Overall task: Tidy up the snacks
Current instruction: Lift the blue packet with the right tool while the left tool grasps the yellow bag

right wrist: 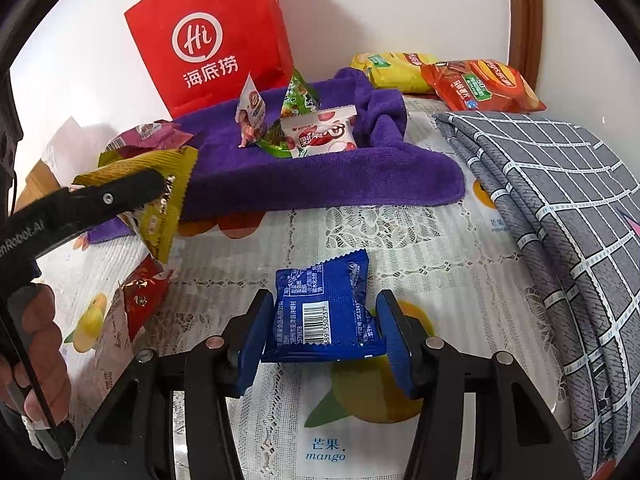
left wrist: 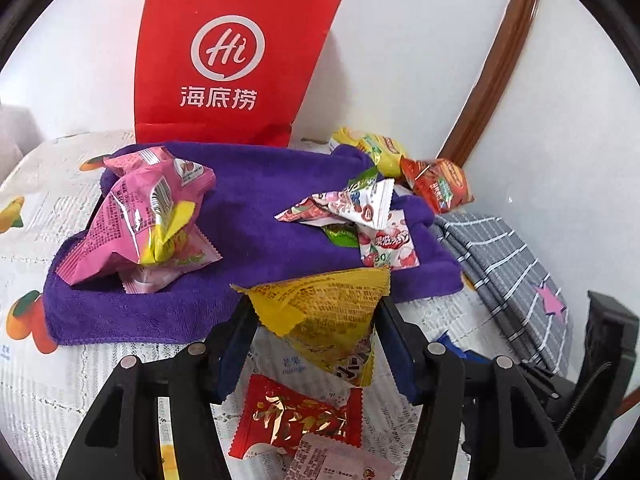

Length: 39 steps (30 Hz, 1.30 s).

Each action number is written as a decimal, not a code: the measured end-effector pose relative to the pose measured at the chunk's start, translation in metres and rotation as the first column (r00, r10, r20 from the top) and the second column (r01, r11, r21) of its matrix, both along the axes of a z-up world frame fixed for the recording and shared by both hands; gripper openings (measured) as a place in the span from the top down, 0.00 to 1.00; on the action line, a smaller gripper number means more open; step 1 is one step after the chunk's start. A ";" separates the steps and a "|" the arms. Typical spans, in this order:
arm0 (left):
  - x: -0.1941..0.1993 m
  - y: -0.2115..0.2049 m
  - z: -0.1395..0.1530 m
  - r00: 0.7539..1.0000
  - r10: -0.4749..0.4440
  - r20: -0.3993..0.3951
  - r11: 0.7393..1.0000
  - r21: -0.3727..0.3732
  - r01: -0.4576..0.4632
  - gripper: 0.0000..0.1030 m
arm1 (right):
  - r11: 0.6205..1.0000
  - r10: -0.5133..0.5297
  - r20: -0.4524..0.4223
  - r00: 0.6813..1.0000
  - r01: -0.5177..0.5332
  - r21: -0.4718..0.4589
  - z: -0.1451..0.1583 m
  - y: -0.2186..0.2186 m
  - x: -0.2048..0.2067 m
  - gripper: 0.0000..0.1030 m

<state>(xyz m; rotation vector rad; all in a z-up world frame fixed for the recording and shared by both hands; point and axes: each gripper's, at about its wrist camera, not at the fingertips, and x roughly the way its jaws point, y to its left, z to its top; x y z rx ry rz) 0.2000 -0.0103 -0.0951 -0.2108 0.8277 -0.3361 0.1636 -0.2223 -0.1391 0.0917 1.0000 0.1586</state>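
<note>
My left gripper [left wrist: 314, 308] is shut on a yellow snack packet [left wrist: 324, 328], held just above the table in front of a purple towel [left wrist: 248, 216]. The right wrist view shows that gripper [right wrist: 120, 196] from the side with the yellow packet [right wrist: 168, 200] hanging from it. My right gripper [right wrist: 324, 302] is shut on a blue snack packet [right wrist: 320, 320], its pads pressing both sides, low over the tablecloth. Pink packets [left wrist: 148, 216] lie on the towel's left, and small white-and-red packets [left wrist: 352, 208] on its right.
A red paper bag [left wrist: 228, 60] stands against the wall behind the towel. Yellow [right wrist: 396, 70] and orange [right wrist: 480, 84] chip bags lie at the back right. A folded grey checked cloth [right wrist: 560, 220] fills the right side. A red packet [left wrist: 296, 416] lies near me. A person's hand [right wrist: 36, 344] grips the left tool.
</note>
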 end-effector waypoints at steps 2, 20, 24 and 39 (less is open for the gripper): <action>-0.002 0.004 0.004 1.000 0.003 0.010 1.000 -0.018 -0.003 0.44 | 1.000 -0.004 0.003 1.000 0.004 0.000 0.000 0.000 0.000 0.49; 0.006 0.046 0.019 0.989 0.140 0.048 0.989 -0.061 -0.137 0.44 | 0.999 0.038 0.063 0.997 -0.039 0.015 0.051 0.025 0.057 0.81; 0.007 0.047 0.020 0.989 0.139 0.042 0.988 -0.076 -0.135 0.44 | 0.991 0.130 0.028 0.991 -0.130 0.016 0.029 0.026 0.041 0.54; 0.011 0.047 0.015 0.992 0.127 0.000 0.987 -0.103 -0.127 0.44 | 0.950 0.313 0.010 0.950 -0.313 0.011 0.003 0.035 0.009 0.36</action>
